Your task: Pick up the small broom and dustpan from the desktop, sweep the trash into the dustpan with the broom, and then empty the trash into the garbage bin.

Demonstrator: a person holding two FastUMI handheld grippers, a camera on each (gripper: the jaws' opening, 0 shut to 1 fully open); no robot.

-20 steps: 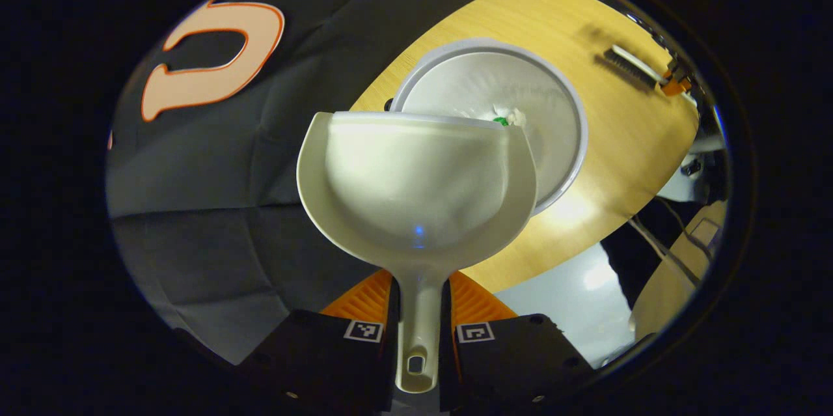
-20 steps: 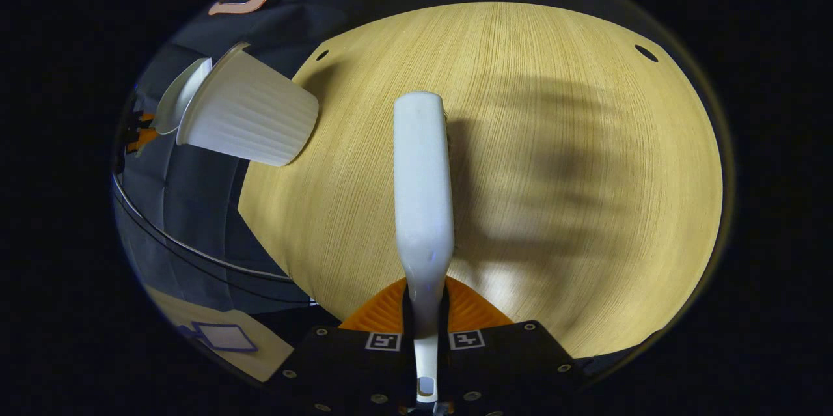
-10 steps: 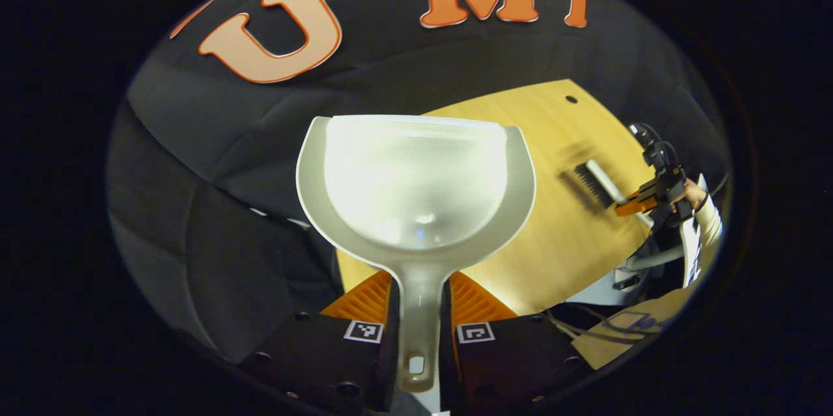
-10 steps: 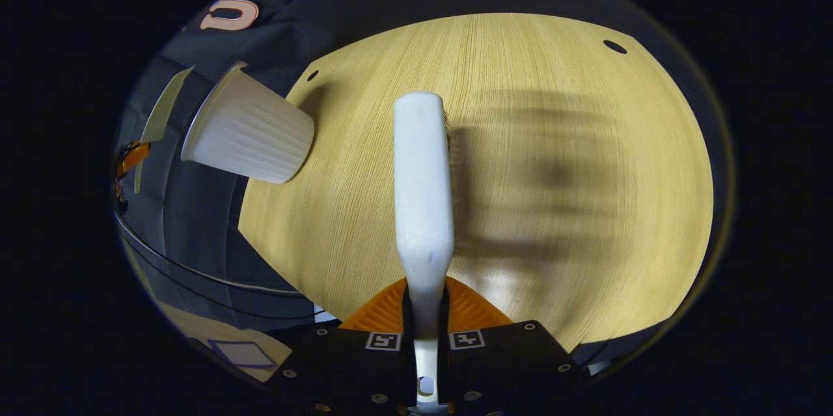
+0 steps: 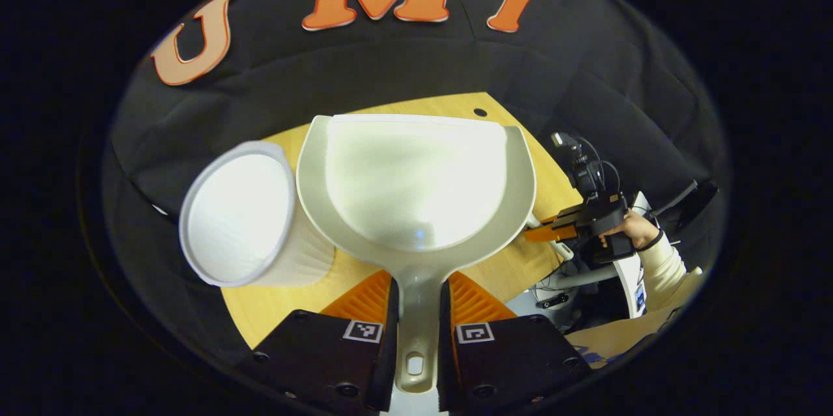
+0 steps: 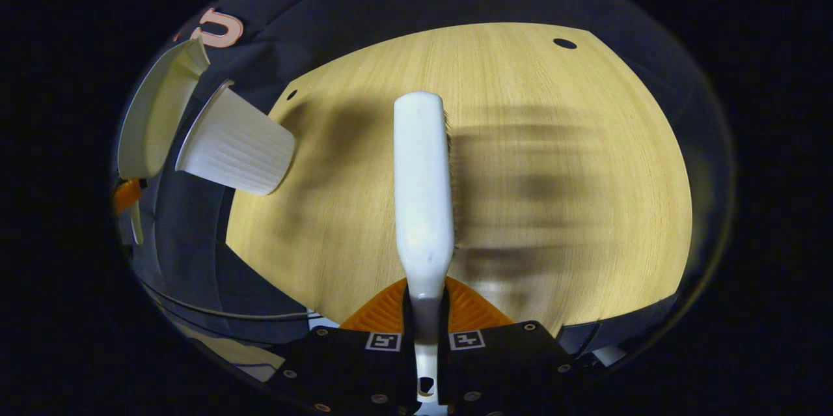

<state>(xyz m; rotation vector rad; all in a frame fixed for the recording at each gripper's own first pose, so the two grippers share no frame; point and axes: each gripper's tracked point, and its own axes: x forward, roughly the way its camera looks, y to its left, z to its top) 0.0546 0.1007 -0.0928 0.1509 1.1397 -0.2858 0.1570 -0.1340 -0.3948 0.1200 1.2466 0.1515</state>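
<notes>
Squarely: dustpan (image 5: 416, 181) handle between left claw (image 5: 416, 312) fingers (clamped)

dustpan (image 5: 416, 181) white | bin (image 6: 234, 146) white, ribbed | broom (image 6: 423, 181) white | desktop (image 6: 553, 142) light woodgrain

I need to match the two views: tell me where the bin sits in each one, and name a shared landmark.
Left gripper view: the bin sits left of centre on the desk, beside the dustpan, its open mouth facing the camera.
Right gripper view: the bin is at upper left, at the desk's far corner, ribbed side showing.
Shared landmark: the dustpan, next to the bin in both.
</notes>
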